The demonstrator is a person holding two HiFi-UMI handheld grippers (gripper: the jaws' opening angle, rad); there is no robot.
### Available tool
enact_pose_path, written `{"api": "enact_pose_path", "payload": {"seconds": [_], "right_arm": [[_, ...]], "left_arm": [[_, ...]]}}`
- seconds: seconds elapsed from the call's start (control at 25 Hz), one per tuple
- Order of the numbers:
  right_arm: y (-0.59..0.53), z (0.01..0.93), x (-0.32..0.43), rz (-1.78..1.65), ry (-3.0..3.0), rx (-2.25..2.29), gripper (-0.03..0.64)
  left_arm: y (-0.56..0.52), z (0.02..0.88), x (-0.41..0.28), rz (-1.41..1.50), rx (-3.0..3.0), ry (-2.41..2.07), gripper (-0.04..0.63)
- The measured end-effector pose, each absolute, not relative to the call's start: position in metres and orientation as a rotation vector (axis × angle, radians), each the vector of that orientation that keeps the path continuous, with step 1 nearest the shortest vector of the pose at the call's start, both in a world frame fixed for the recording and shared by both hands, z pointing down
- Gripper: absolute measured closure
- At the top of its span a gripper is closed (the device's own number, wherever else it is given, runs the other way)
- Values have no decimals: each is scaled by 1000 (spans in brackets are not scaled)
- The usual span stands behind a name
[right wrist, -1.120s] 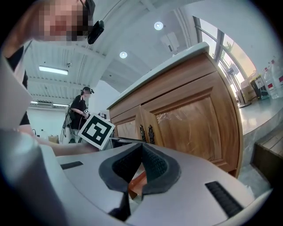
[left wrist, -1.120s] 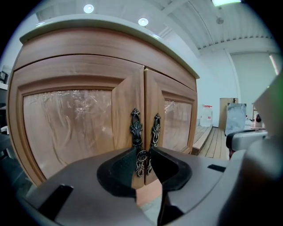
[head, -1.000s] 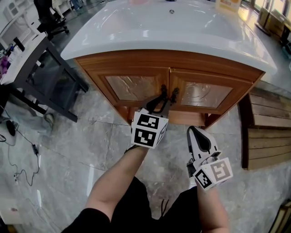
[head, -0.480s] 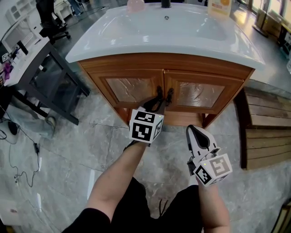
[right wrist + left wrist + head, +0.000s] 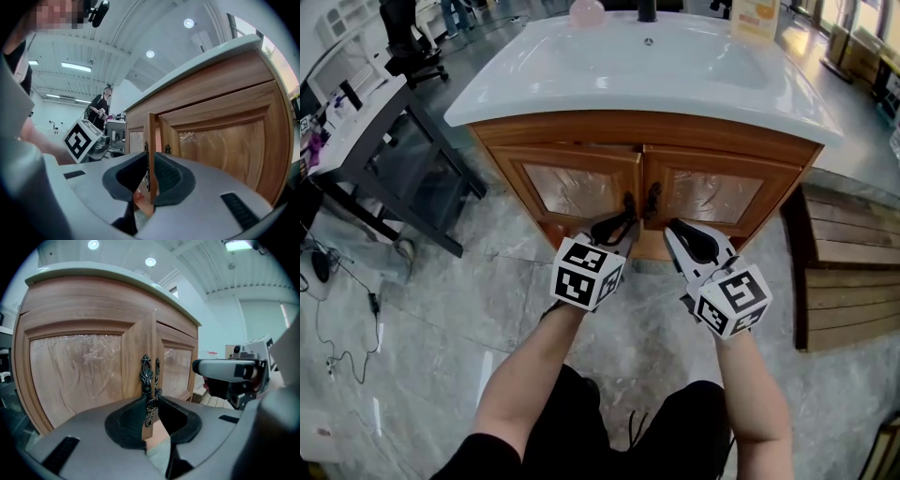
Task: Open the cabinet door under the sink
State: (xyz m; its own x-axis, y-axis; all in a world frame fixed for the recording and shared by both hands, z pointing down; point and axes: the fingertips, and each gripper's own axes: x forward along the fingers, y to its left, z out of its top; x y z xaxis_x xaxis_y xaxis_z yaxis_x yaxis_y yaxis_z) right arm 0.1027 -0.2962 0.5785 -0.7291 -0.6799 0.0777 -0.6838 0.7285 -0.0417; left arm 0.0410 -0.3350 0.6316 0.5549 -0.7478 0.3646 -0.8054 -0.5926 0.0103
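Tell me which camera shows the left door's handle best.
The left gripper view: the handle stands close and sharp, its lower end between the left tongs. The head view shows it small and dark. The right gripper view shows the door edge-on, hiding most of it.

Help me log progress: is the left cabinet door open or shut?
Ajar: the free edge of the left door stands out ahead of the right door, the left gripper gripping its handle.
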Motion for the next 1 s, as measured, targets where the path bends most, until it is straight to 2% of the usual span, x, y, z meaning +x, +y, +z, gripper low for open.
{"api": "enact_pose_path", "payload": {"seconds": [0.28,0.6,0.76,1.0], "right_arm": [[-322,581,66,138,-2917,1008,498],[-334,588,39,129,-2906,884,459],[-334,588,34,132,-2909,877,460],[-324,587,30,119,-2909,824,499]], "left_arm": [[-326,631,36,486,2663,-1272,508],[-322,632,35,491,2692,-1237,508],[-320,632,35,492,2703,-1222,508],[-308,631,31,500,2720,-1186,508]]}}
